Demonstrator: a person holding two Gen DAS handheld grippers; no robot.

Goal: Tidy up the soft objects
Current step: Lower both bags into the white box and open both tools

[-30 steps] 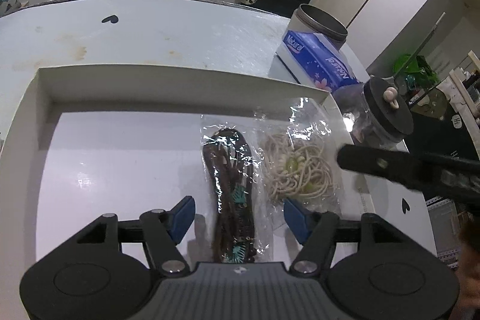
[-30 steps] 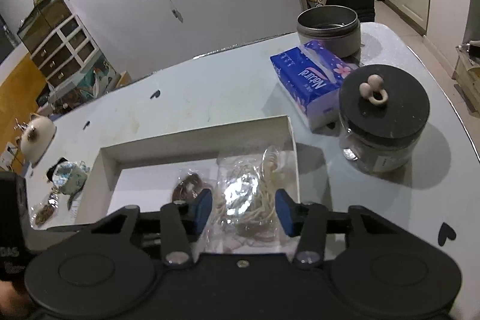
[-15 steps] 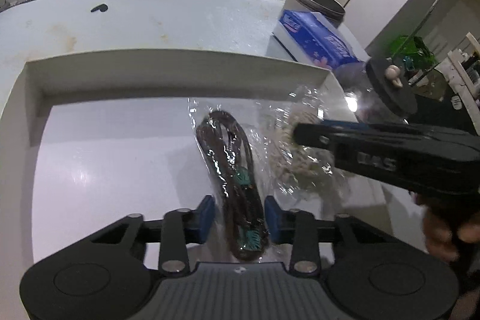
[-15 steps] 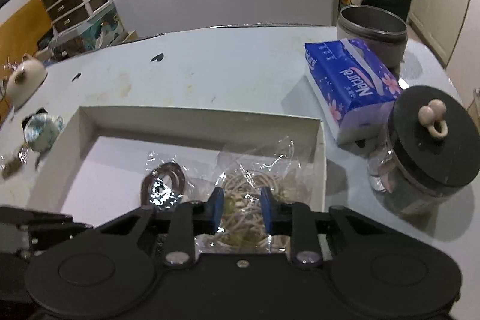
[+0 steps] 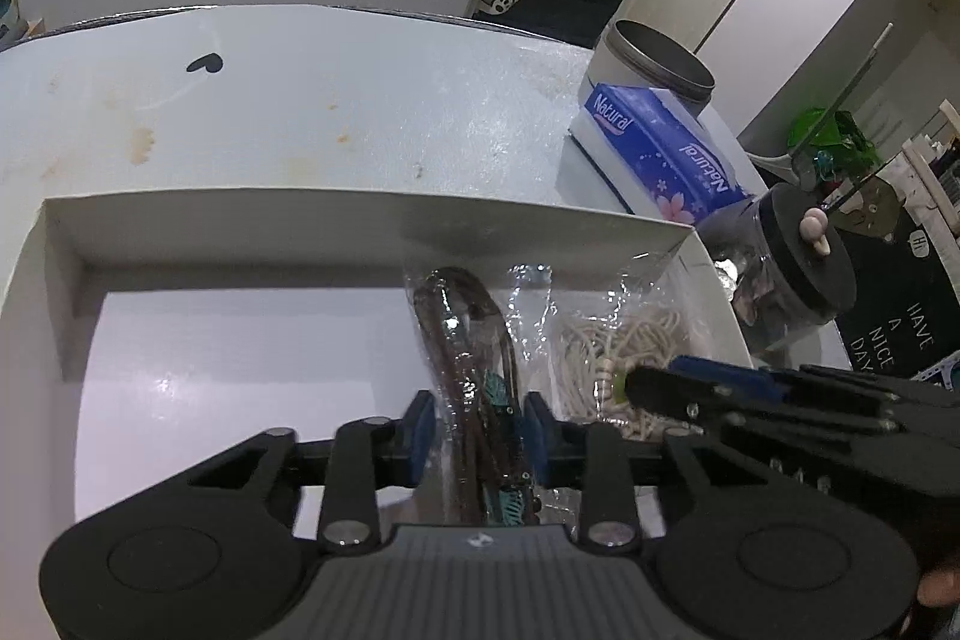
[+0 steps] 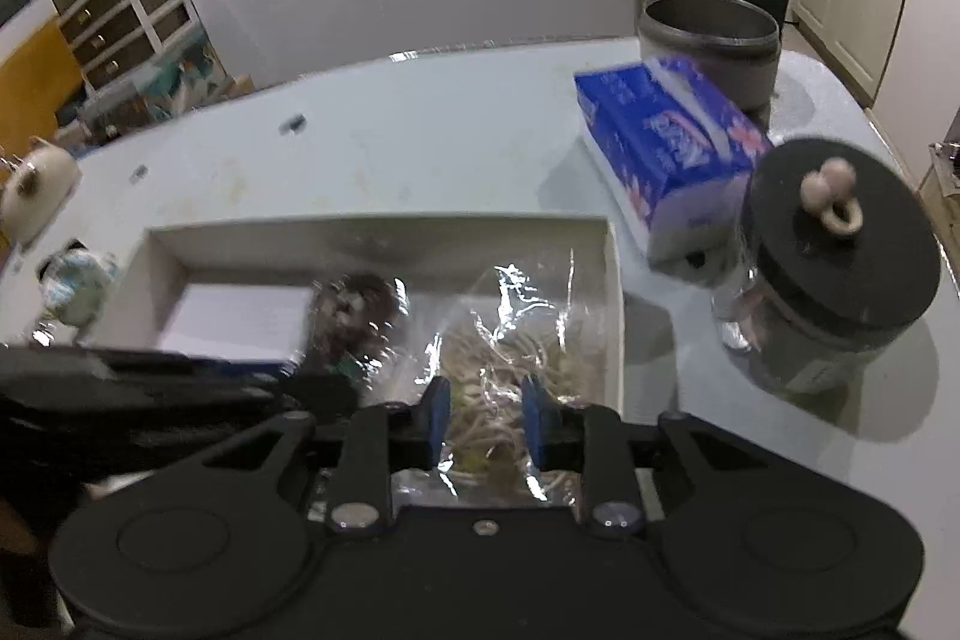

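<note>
The left hand-held gripper (image 5: 479, 430) is clenched on the bag of brown cord (image 5: 474, 370), its 2 blue pads pressing the clear plastic from either side; the bag runs forward from between the fingers. The right hand-held gripper (image 6: 487, 421) is clamped the same way on the bag of cream cord (image 6: 510, 370), which sits between its pads and spreads ahead of them. Both bags lie side by side in the right half of the white box (image 5: 240, 214), the brown 1 to the left, the cream 1 (image 5: 624, 346) against the box's right wall. The box rests on the pale desk (image 5: 300, 100). Just beyond its right corner stand a blue tissue pack (image 6: 666, 148), a glass jar with a black lid (image 6: 840, 268) and a grey tin (image 6: 708, 40).
</note>
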